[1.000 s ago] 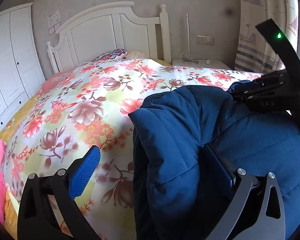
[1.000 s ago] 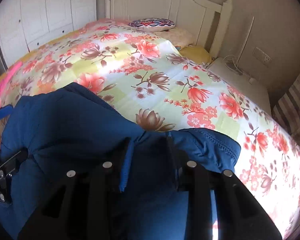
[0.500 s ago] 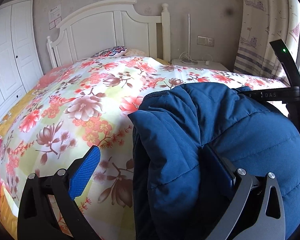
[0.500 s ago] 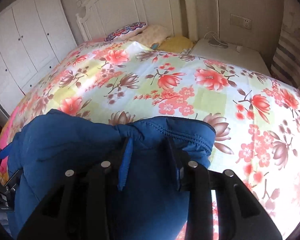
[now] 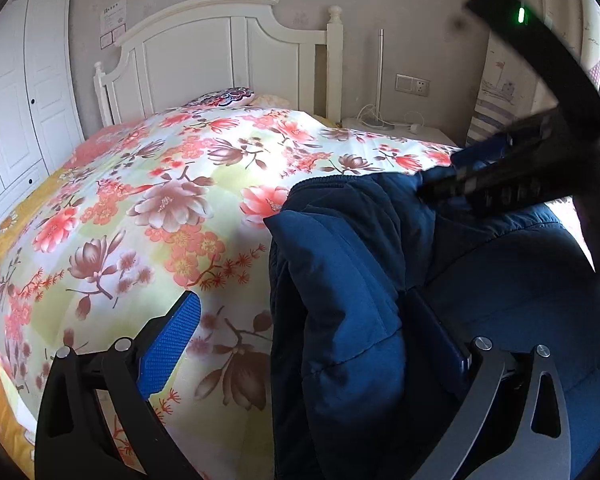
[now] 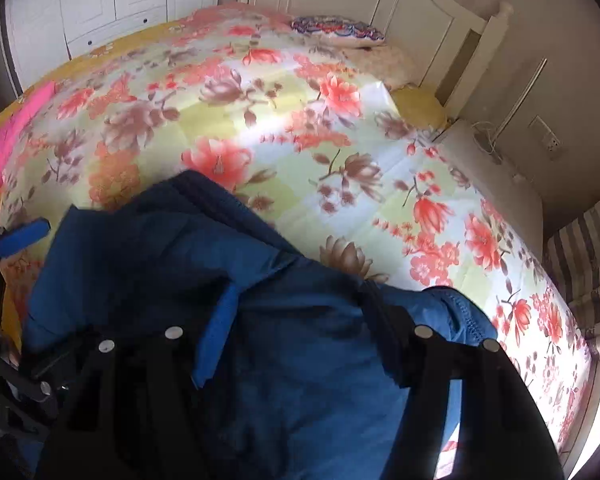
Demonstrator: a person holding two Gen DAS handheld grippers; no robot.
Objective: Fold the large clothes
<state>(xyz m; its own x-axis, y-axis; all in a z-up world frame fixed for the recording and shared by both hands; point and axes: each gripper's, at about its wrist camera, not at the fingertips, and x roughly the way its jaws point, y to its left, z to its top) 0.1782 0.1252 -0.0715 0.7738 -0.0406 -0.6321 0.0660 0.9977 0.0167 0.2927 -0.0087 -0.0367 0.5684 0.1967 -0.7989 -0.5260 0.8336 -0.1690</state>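
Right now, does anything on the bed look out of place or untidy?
The blue padded jacket lies bunched in thick uneven folds at the near edge of the floral quilt, not flat. A bright pink cloth pokes out at the quilt's far side. No visible damage.

Both wrist views look down, close over the bed (image 5: pixel 148 208)

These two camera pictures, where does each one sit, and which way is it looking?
Left wrist view: sits on the left gripper, looking along its fingers over the blue jacket and floral quilt toward the white headboard; the right gripper crosses its upper right.
Right wrist view: sits on the right gripper, whose fingers are opening with jacket fabric between them, looking across the bed toward the wardrobe.
Shared: jacket, quilt, headboard, patterned pillow.
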